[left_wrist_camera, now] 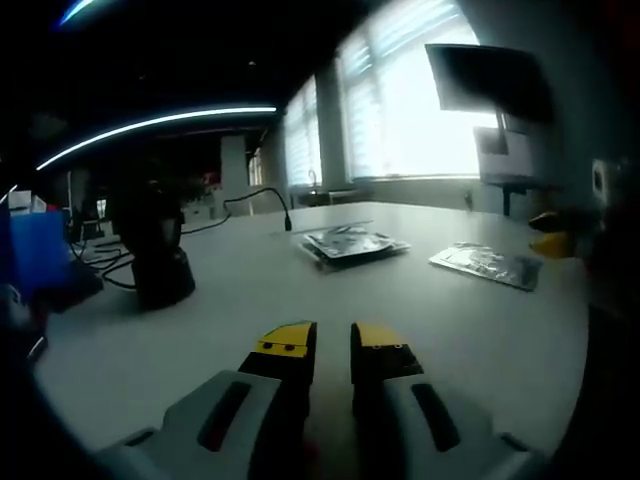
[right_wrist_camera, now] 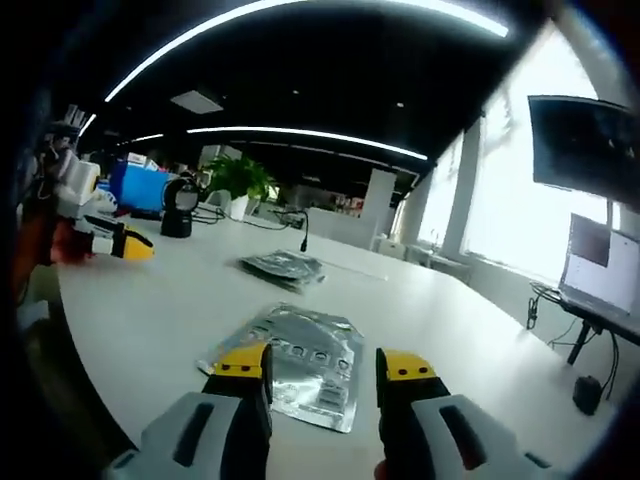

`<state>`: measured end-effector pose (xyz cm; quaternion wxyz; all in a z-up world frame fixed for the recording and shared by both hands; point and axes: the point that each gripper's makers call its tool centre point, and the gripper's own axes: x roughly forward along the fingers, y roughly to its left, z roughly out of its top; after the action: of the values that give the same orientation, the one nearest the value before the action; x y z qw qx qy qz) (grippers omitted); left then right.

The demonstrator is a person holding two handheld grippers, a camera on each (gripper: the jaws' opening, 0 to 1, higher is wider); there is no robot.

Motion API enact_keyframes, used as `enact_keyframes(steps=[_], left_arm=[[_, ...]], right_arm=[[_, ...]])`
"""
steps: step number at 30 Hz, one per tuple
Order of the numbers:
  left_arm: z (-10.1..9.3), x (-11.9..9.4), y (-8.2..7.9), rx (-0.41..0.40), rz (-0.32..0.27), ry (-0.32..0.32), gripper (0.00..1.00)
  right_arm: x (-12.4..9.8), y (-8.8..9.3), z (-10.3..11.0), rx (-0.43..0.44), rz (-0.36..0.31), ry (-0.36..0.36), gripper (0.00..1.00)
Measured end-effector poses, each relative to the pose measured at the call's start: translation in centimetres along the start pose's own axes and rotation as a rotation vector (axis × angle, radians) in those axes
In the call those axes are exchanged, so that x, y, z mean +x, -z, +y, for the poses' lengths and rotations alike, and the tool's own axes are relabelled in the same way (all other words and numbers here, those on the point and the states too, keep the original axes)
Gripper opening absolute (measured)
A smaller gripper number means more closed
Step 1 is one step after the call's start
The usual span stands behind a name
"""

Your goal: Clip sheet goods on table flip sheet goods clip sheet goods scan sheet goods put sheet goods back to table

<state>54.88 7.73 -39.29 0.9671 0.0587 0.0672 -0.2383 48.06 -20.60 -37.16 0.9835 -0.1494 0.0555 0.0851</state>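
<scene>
two grippers are in play, neither holding anything. in the right gripper view the right gripper (right_wrist_camera: 322,375) rises from the bottom centre with its jaws set wide apart; the near edge of a silver sheet pouch (right_wrist_camera: 295,362) lies flat on the white worktop (right_wrist_camera: 150,310) just ahead, partly between the yellow tips. in the left gripper view the left gripper (left_wrist_camera: 333,345) sits at bottom centre with its jaws narrow, a slim gap between the tips, over bare worktop.

farther off, at centre of the right gripper view, a second stack of pouches (right_wrist_camera: 283,266) lies flat; the other gripper's yellow tip shows at the left edge. a black scanner on a stand (left_wrist_camera: 155,250) stands at mid-left of the left gripper view, cable trailing behind it.

handling judgement: the pouch looks light, thin, flexible and slick-surfaced, likely to bend or slide when pushed. take hold at the near edge or a corner, where the sealed border looks stiffest, and close firmly before lifting to flip.
</scene>
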Motion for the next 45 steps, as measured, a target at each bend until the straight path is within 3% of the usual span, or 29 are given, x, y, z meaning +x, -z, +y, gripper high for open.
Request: enact_keyframes(steps=[9,18,37,45], left_arm=[[0.0,0.0,0.0,0.002,-0.001,0.002,0.07],[0.0,-0.1,0.0,0.005,-0.002,-0.003,0.07],[-0.1,0.0,0.1,0.012,0.001,-0.001,0.06],[-0.1,0.0,0.1,0.013,0.003,0.001,0.06]], right_arm=[[0.2,-0.1,-0.2,0.023,-0.002,-0.012,0.33],[-0.1,-0.4,-0.9,0.047,-0.023,-0.027,0.0],[0.0,-0.4,-0.6,0.041,-0.033,-0.107,0.0],[-0.1,-1.1,-1.5,0.054,-0.085,-0.114,0.0]])
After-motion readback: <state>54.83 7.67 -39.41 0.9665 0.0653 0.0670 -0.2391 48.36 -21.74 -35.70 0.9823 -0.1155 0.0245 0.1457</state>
